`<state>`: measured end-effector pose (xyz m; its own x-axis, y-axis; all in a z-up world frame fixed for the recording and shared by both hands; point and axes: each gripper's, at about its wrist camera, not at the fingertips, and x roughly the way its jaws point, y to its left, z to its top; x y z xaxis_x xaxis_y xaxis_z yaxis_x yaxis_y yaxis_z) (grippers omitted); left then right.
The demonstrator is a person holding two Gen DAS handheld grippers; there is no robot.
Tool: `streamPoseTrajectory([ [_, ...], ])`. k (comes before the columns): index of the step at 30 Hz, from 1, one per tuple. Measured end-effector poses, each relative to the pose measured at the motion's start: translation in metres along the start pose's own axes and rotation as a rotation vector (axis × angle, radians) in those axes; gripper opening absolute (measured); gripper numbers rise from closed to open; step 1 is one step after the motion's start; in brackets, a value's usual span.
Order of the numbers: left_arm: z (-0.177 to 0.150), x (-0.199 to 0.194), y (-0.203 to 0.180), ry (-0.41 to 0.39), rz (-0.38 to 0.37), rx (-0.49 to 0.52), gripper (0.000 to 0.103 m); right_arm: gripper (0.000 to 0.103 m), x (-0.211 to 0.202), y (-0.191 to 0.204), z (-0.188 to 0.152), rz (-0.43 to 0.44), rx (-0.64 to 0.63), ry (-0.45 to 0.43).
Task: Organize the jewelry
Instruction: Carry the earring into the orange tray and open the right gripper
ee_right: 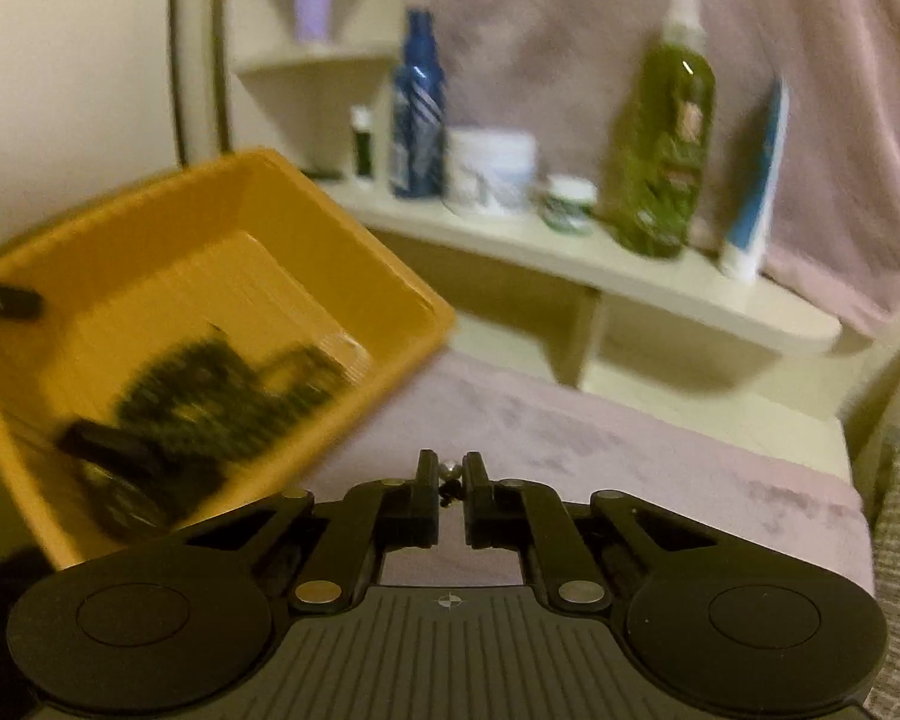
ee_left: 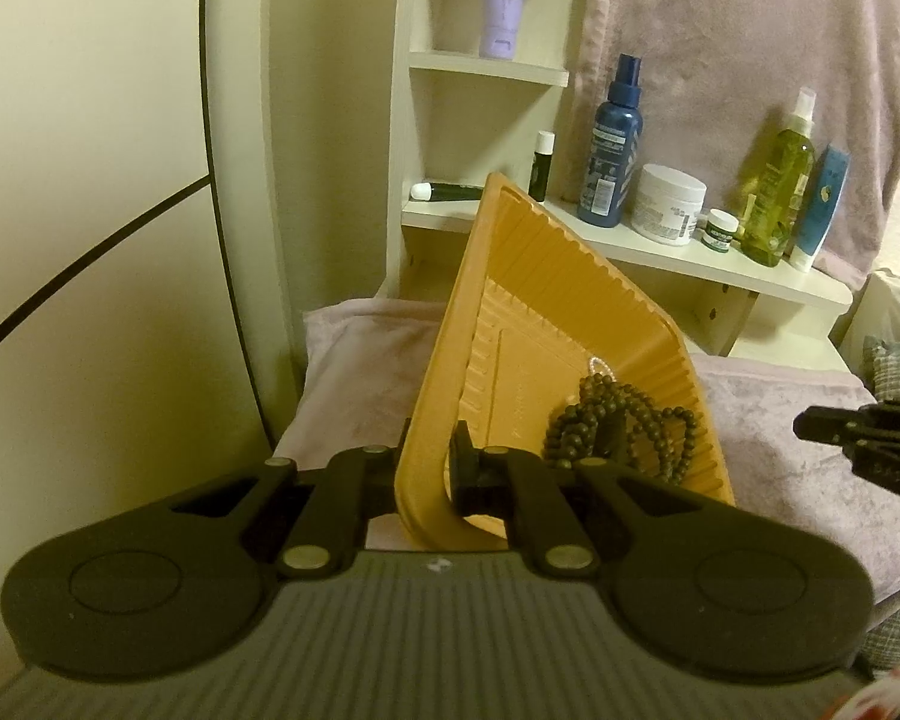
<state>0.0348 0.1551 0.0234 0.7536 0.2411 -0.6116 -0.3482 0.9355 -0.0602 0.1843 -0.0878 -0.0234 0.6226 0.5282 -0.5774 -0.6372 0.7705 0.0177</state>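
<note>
Left wrist view: left tongs (ee_left: 432,456) clamped on tilted tray (ee_left: 546,300) rim; right tongs (ee_right: 448,474) pinching small bead piece (ee_right: 450,471).

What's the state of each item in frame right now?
Orange tray: tilted, rim clamped by left gripper.
Dark bead necklaces: heaped in tray's low corner.
Pearl piece: in tray, above the beads.
Right gripper: shut on small silver bead piece.
Blue spray bottle: upright on shelf, capped.
</note>
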Motion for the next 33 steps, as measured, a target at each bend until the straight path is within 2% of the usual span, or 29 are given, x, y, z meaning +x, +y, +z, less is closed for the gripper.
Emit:
streamPoseTrajectory([
  [7,-0.001,-0.002,0.001,-0.003,-0.007,0.001,0.007,0.008,-0.017,0.041,0.029,0.139,-0.009,-0.047],
  [12,-0.001,-0.001,0.003,-0.002,-0.013,-0.006,0.007,0.008,-0.014,0.068,0.040,0.198,-0.041,-0.047],
  [21,-0.002,-0.001,0.006,-0.001,-0.024,-0.015,0.008,0.008,-0.003,0.095,0.050,0.245,-0.078,-0.036],
  [33,-0.003,0.001,0.010,0.005,-0.041,-0.025,0.008,0.008,0.012,0.113,0.056,0.278,-0.113,-0.014],
])
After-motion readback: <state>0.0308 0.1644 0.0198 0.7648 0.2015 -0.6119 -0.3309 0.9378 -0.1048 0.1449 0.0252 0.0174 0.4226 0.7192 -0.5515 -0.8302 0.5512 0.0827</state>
